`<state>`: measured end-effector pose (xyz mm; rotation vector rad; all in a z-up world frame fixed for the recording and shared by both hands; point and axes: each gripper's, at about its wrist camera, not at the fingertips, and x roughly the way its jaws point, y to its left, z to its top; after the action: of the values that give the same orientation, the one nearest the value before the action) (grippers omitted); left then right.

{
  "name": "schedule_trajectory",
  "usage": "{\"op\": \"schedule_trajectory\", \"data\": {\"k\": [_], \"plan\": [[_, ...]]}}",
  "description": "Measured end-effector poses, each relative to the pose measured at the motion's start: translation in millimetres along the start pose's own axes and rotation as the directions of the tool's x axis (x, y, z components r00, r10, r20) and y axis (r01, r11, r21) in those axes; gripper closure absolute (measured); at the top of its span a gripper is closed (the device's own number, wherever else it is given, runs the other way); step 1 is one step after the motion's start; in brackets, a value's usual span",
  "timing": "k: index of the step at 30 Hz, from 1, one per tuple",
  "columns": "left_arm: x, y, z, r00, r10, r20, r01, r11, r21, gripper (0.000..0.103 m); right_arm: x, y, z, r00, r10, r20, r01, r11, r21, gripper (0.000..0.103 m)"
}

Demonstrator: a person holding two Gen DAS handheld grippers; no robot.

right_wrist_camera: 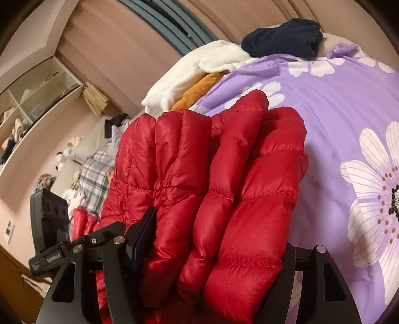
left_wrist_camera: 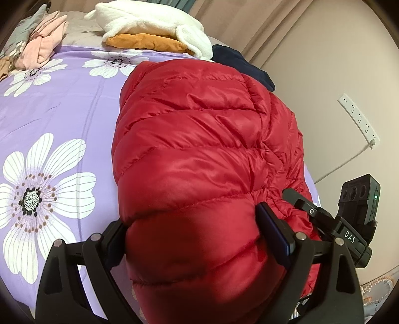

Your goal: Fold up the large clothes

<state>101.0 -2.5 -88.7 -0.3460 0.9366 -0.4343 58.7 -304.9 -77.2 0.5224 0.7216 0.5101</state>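
Here the red puffer jacket (left_wrist_camera: 199, 139) lies bunched on the purple flowered bedspread (left_wrist_camera: 62, 119) of the bed, its near end caught by both tongs. The left tongs (left_wrist_camera: 197, 231) clamp a thick quilted fold; the right tongs (right_wrist_camera: 212, 246) pinch several stacked layers (sleeve and body together). Farther off lie a white fleece (left_wrist_camera: 149, 22) over an orange garment (left_wrist_camera: 147, 42), and a navy garment (right_wrist_camera: 284, 37).

Soft, even indoor light — mild sheen on the red down jacket (left_wrist_camera: 199, 149), its nearest folds shadowed and blurred; strong fisheye curvature, dark vignetted corners.
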Motion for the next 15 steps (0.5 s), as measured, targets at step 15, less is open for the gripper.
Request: {"op": "schedule_trajectory", "data": {"k": [15], "plan": [[-19, 18, -6, 1.0, 0.004, 0.02, -0.003, 0.999, -0.049, 0.01, 18, 10, 6, 0.999, 0.017, -0.042, -0.019, 0.999, -0.045, 0.034]]}}
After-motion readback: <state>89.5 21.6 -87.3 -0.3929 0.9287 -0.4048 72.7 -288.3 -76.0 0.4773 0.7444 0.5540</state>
